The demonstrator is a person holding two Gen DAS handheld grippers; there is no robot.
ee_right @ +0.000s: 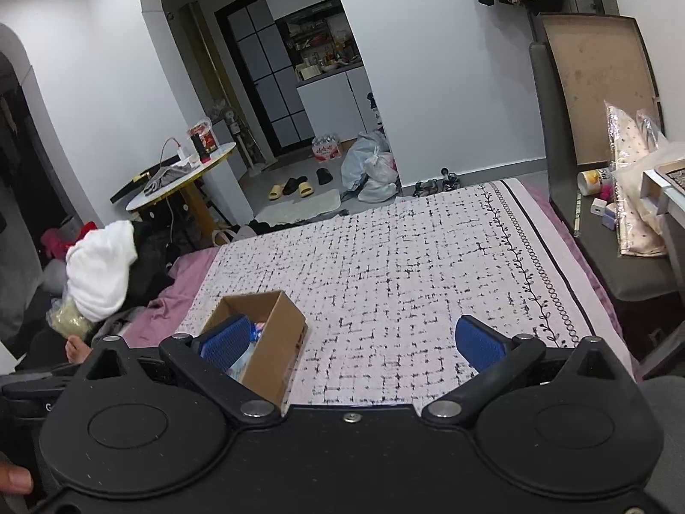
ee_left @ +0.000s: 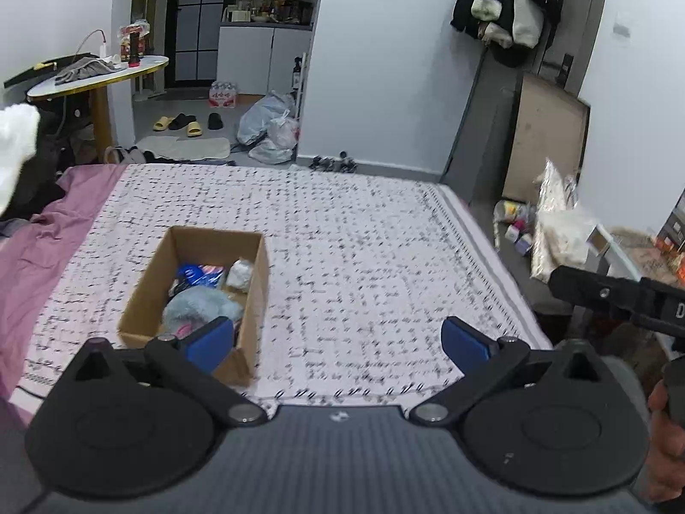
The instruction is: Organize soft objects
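Note:
A brown cardboard box (ee_left: 141, 295) sits on the patterned bed cover (ee_left: 364, 257), left of centre. Inside lie a light blue fluffy item (ee_left: 201, 306), a white soft item (ee_left: 240, 274) and a blue patterned item (ee_left: 199, 274). My left gripper (ee_left: 338, 342) is open and empty, its left blue pad over the box's near corner. My right gripper (ee_right: 353, 340) is open and empty above the bed; the box (ee_right: 278, 342) lies under its left pad. The right gripper's body also shows at the right edge of the left wrist view (ee_left: 616, 295).
A pink sheet (ee_left: 38, 248) and a dark clothes pile with a white soft item (ee_right: 102, 270) lie at the bed's left. A round table (ee_right: 184, 180) stands behind. A bench (ee_right: 633, 257) with bags and small items runs along the right. Slippers and plastic bags lie on the floor.

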